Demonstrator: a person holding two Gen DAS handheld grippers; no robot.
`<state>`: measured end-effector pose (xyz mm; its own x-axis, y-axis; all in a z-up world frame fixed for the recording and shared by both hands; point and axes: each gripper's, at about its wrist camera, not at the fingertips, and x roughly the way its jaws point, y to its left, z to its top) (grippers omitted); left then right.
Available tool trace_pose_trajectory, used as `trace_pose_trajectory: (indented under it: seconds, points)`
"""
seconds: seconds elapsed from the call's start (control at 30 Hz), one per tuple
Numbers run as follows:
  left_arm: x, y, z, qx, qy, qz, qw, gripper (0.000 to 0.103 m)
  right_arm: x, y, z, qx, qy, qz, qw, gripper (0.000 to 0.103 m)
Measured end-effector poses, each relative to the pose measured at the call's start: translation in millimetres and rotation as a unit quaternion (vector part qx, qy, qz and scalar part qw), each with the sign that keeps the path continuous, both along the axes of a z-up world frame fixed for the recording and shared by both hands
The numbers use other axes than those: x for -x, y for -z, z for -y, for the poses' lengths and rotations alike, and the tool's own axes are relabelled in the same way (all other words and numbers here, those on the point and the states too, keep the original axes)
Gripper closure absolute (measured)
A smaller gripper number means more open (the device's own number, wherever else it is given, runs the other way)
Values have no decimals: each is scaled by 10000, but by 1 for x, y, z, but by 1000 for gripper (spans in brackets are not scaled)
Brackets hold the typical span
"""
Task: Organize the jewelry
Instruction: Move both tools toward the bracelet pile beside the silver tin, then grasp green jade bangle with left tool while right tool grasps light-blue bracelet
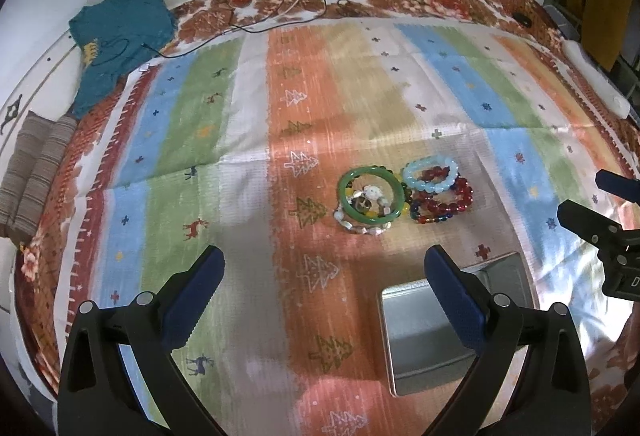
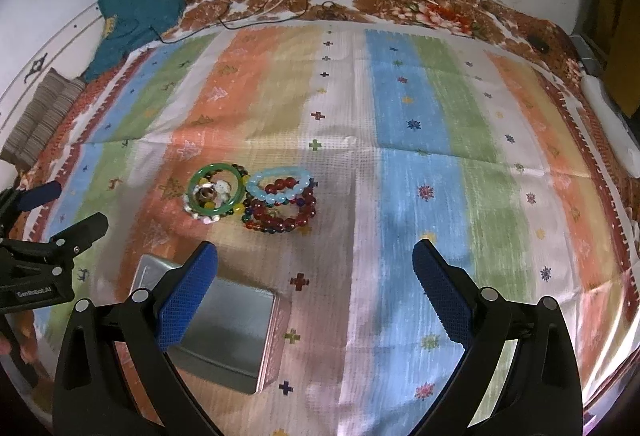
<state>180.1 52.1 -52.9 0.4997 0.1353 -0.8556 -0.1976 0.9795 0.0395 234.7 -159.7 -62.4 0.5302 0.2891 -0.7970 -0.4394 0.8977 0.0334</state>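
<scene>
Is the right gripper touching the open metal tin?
Apart. The left wrist view shows the right gripper off to the side of the metal tin, fingers open, striped cloth between.

right gripper (image 2: 316,276) open above cloth (image 2: 420,116); bracelets (image 2: 256,198) beyond tin (image 2: 232,336).

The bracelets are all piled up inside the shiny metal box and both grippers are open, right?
Not quite. The bracelets, like the green bangle and the light blue bead bracelet, lie on the striped cloth, beyond the open silver metal tin, which looks empty. The right wrist view shows this. Both the left gripper and right gripper are open.
</scene>
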Motion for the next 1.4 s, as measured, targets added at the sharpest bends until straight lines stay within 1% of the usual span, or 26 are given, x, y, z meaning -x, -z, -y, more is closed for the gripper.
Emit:
trace_pose_trajectory:
  seconds: [0.23,0.4,0.7,0.87,0.93,1.0,1.13,1.33,1.4]
  points:
    - [-19,9,-4,-4,-28,-111,9999,6,-18,7,-4,83,154,-29,9998,4]
    - [-32,18,-9,-18,1,-215,9998,6,-33,16,-5,186,237,-132,9995,4]
    - [-51,36,-17,10,-4,-405,9992,6,-53,28,-15,350,227,-249,9988,4]
    - [-62,46,-20,110,16,-482,9988,6,-64,36,-23,383,216,-352,9984,4]
    - [-67,49,-20,118,32,-513,9986,9,-68,39,-26,395,208,-396,9982,4]
    - [-72,54,-19,115,41,-594,9982,13,-72,42,-30,433,204,-414,9980,4]
    - [-82,64,-20,133,84,-719,9973,16,-82,52,-35,508,211,-509,9972,4]
    - [-95,76,-24,115,68,-846,9963,24,-95,64,-45,607,209,-706,9954,5]
    - [-99,80,-26,126,29,-882,9960,30,-100,65,-49,638,229,-696,9953,5]
